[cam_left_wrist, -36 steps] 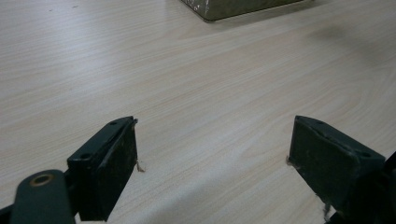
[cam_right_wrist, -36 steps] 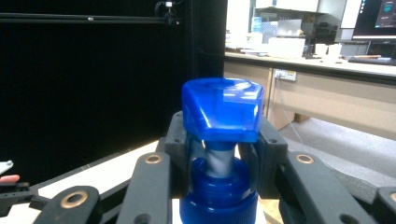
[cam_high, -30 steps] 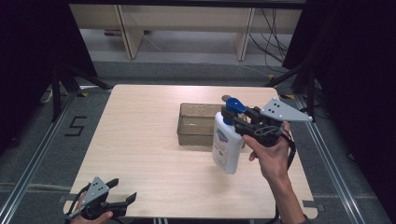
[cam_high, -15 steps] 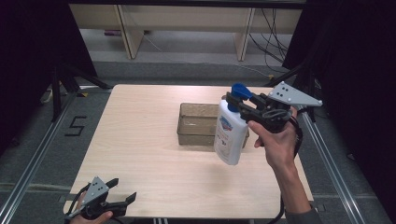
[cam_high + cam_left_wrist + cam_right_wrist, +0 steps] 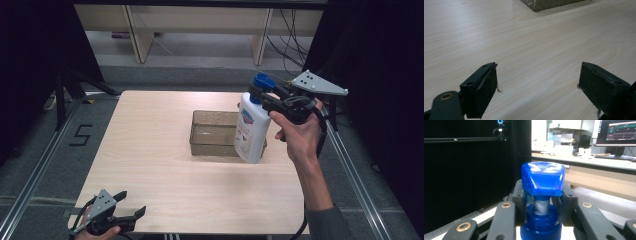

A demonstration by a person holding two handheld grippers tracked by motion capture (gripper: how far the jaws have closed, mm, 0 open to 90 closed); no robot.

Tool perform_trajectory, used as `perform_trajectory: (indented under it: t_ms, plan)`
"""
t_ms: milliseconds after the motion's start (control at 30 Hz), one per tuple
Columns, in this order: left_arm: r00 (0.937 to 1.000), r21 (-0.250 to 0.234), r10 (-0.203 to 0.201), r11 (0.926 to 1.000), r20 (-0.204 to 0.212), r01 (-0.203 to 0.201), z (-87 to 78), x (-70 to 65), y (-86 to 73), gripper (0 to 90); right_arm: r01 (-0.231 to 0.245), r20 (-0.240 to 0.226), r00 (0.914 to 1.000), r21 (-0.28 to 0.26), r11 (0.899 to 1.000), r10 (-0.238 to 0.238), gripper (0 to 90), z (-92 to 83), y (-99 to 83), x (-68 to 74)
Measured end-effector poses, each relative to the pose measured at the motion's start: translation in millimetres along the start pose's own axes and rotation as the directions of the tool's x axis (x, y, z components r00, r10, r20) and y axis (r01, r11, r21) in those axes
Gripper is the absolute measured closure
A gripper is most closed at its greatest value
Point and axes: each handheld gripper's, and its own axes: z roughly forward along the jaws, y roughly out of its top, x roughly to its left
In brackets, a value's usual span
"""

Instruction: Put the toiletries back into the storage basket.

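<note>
**Bottle held by its neck above the tray**

The right tongs (image 5: 261, 98) pinch a white bottle (image 5: 250, 131) at the neck, just under its blue pump cap (image 5: 261, 81). The high view shows the bottle hanging nearly upright, tilted a little, with its base clear of the counter (image 5: 150, 150) and in front of the right end of a clear rectangular tray (image 5: 212, 134). The bottle overlaps the tray's right side in that view; whether its base is over the tray or just beside it I cannot tell. The person's right hand (image 5: 295, 135) grips the tool from below, forearm coming in from the lower right.

In the right gripper view the cap (image 5: 543, 178) sits centred between the two black jaws, which press on the neck (image 5: 541, 206) from either side, above the blue collar (image 5: 541, 230). Behind it are a dark curtain and a desk with a monitor (image 5: 617, 132).

The left tongs (image 5: 131, 215) rest at the near left corner of the counter, well apart from the bottle and tray, with the left hand (image 5: 97, 231) on them. In the left gripper view their jaws stand spread wide with bare wood (image 5: 536, 50) between them, and a corner of the tray (image 5: 549, 3) shows at the top edge.
</note>
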Motion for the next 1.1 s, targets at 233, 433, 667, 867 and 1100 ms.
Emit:
perform_trajectory:
  t_ms: [233,433,667,867,1100]
  plan:
    - [1.0,0.002,0.005,1.0,-0.002,-0.005,-0.1,1.2,-0.2,14.8,0.001,0.042,0.9991,0.007,1.0,-0.002,65.8,9.6,2.1,-14.1]
    - [0.9999,0.002,-0.008,1.0,-0.015,0.008,0.1,0.6,0.0,14.9,-0.01,0.08,0.9968,0.014,1.0,0.009,65.8,17.7,-0.4,-28.1]
    - [0.9999,-0.005,-0.01,0.9999,-0.012,0.01,0.0,1.6,-0.1,14.8,-0.002,0.127,0.992,0.02,1.0,-0.001,65.8,26.4,-5.7,-47.8]
    - [0.9998,-0.009,-0.017,0.9998,-0.011,0.017,0.8,1.8,-0.6,14.9,-0.018,0.146,0.9891,0.013,1.0,0.016,65.8,32.4,-10.2,-58.4]
    - [0.9997,-0.004,-0.017,0.9998,-0.017,0.017,0.2,1.7,-0.6,14.9,-0.018,0.167,0.9859,0.016,1.0,0.015,65.8,38.9,-14.0,-66.7]
